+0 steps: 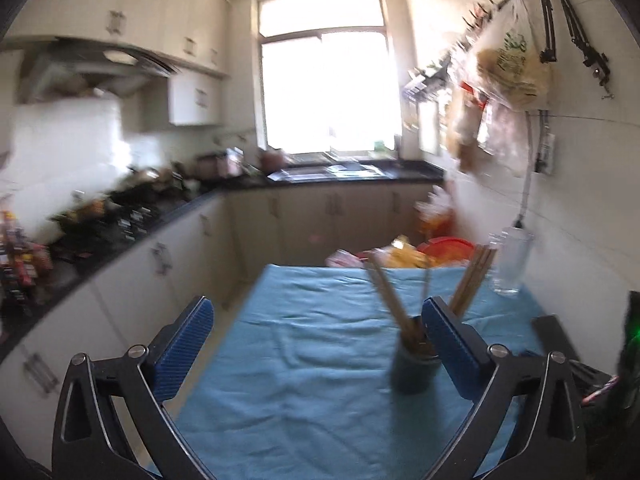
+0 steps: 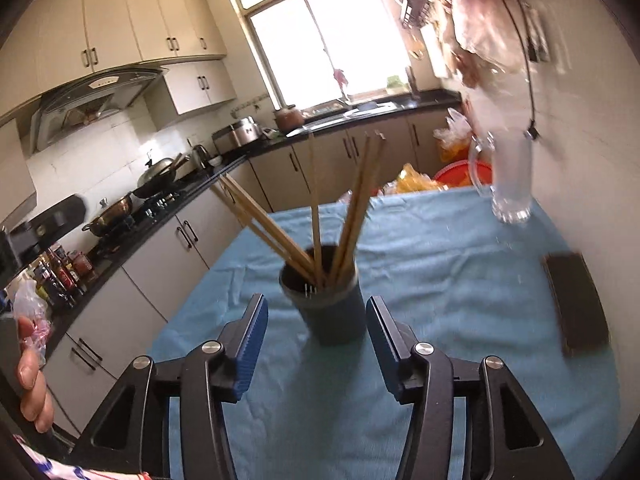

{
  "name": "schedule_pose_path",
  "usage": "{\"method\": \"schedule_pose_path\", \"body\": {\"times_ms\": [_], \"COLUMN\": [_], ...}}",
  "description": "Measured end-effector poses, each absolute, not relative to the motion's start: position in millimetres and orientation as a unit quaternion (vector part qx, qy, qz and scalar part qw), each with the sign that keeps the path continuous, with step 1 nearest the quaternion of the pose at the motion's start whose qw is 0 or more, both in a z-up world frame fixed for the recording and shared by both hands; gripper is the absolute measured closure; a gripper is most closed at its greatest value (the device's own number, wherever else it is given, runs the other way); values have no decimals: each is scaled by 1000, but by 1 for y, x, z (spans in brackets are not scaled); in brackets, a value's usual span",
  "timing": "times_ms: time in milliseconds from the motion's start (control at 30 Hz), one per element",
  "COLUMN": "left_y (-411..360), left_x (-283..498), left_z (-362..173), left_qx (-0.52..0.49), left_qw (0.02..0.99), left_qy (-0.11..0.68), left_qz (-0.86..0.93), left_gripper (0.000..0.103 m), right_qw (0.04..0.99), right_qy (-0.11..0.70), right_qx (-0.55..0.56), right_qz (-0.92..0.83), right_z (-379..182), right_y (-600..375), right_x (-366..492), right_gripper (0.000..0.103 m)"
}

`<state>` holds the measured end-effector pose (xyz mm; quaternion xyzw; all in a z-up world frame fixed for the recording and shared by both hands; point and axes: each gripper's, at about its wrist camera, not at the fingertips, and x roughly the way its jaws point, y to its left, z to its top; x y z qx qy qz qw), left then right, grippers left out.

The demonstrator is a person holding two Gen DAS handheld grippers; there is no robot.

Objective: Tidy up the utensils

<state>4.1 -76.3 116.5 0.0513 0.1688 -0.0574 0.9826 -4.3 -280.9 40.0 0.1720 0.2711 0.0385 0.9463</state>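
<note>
With the chopsticks (image 2: 320, 216) already standing in the cup (image 2: 328, 304), we hold both grippers' fingers (image 2: 252, 344) apart and empty, little left to sort.

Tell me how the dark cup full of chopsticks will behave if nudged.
The dark cup looks tall and narrow, so probably tippy. The long chopsticks lean outward above the rim, likely making it top-heavy. The blue cloth may bunch rather than let it slide.

Chopsticks (image 2: 352, 216) stand in the cup (image 2: 328, 304) on the table (image 2: 440, 280), glass (image 2: 512, 176) behind.
</note>
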Motion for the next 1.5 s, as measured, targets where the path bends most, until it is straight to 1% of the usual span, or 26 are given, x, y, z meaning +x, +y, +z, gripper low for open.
{"method": "schedule_pose_path", "body": {"times_ms": [167, 200, 367, 433, 733, 900, 1100, 1500], "left_y": [-62, -60, -51, -52, -56, -59, -62, -66], "left_x": [-30, -34, -45, -48, -51, -49, -41, -36], "left_z": [109, 108, 98, 91, 65, 58, 51, 43], "left_qx": [63, 61, 41, 43, 52, 49, 40, 37], "left_qw": [986, 986, 982, 979, 966, 961, 954, 947], "left_qy": [152, 153, 180, 193, 245, 261, 284, 303], "left_qz": [-30, -33, -41, -40, -63, -74, -85, -96], "left_gripper": [0, 0, 0, 0, 0, 0, 0, 0], "right_qw": [948, 948, 950, 950, 947, 951, 953, 952], "right_qy": [271, 272, 272, 272, 284, 279, 274, 279], "right_qx": [166, 164, 153, 150, 140, 119, 105, 99], "right_qz": [16, 9, -14, -23, -44, -64, -74, -81], "right_z": [37, 37, 36, 36, 31, 32, 33, 31], "right_y": [-271, -268, -261, -259, -254, -250, -247, -247], "right_x": [-33, -38, -55, -60, -64, -65, -65, -63], "right_gripper": [43, 40, 38, 35, 35, 32, 31, 28]}}
